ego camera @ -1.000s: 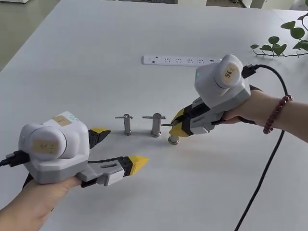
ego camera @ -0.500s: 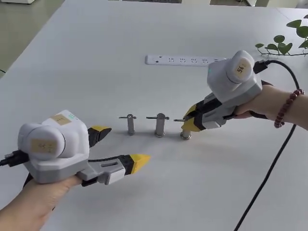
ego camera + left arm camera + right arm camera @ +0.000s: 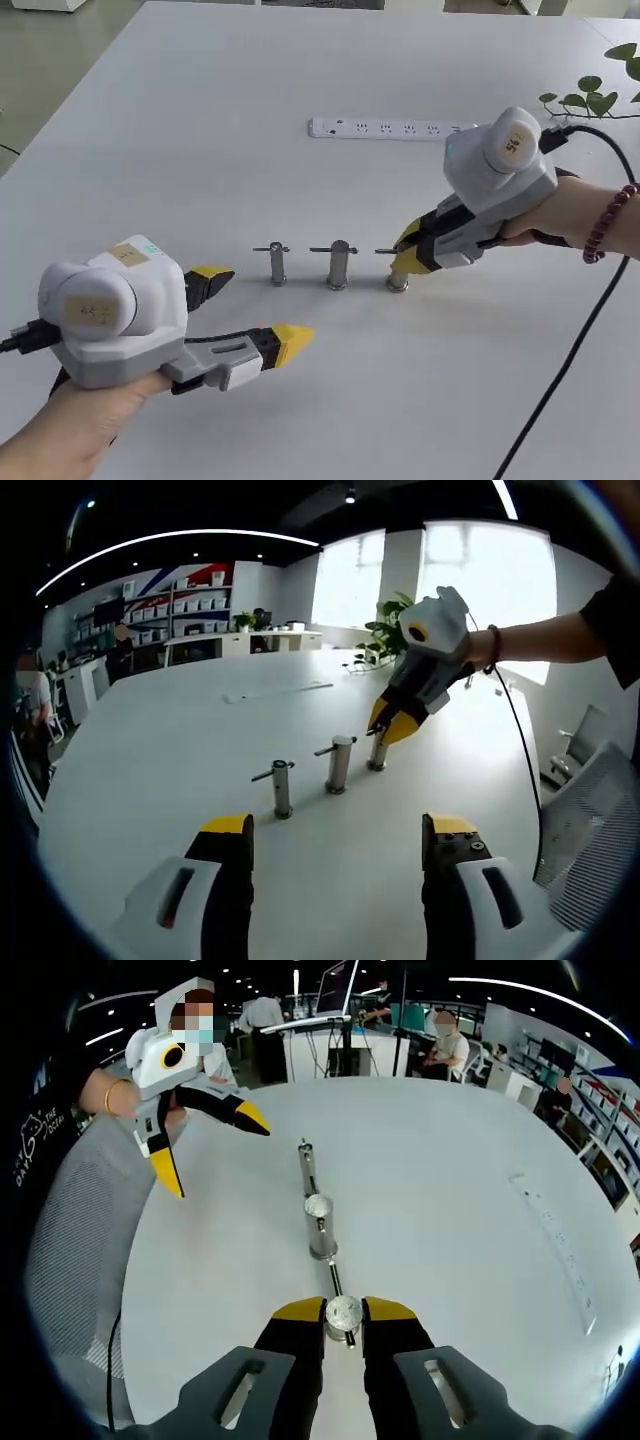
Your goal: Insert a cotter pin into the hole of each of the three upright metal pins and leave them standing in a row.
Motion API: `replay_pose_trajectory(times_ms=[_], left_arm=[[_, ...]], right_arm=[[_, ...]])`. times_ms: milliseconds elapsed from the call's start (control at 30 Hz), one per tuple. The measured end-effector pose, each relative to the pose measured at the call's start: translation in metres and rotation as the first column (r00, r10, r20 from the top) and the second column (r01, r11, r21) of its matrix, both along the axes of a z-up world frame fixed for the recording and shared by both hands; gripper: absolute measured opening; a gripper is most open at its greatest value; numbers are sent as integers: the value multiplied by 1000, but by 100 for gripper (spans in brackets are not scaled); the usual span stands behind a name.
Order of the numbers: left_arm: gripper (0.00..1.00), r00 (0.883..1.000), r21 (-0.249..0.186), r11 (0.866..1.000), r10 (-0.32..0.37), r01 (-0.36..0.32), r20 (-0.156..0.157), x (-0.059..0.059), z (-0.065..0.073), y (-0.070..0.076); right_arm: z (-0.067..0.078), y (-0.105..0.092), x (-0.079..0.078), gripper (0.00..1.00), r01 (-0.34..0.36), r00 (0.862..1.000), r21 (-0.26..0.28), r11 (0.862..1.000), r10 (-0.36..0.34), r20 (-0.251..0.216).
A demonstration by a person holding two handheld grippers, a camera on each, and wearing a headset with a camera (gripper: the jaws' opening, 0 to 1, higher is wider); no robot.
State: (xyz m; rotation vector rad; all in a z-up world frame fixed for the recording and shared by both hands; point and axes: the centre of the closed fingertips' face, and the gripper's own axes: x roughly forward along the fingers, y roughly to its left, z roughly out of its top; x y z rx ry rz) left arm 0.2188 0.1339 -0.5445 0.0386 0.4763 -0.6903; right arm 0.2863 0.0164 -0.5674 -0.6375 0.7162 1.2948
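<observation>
Though your right gripper (image 3: 405,255) stays clamped on the rightmost pin (image 3: 398,283), its cotter pin (image 3: 384,251) looks seated; your left gripper (image 3: 255,305) gapes.

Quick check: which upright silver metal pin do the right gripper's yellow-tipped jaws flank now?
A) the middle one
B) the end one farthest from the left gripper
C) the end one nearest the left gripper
B: the right gripper has a jaw either side of the head of the end silver metal pin, farthest from the left gripper.
</observation>
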Motion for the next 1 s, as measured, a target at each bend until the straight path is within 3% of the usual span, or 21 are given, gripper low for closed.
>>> replay_pose_trajectory(times_ms=[333,500,800,1000], left_arm=[[67,1000,3,1000,-2,2,0,-1,1,2],[68,1000,12,1000,-1,1,-3,-1,1,2],[68,1000,18,1000,5,-5,-2,-1,3,3],[68,1000,7,1000,20,-20,-1,0,9,3]], right_arm=[[-2,-1,2,9,3,1000,5,1000,-3,-24],[1,1,2,10,23,999,38,999,-21,-35],[6,-1,0,19,59,998,55,997,-58,-24],[17,-5,-2,30,138,990,83,987,-137,-18]])
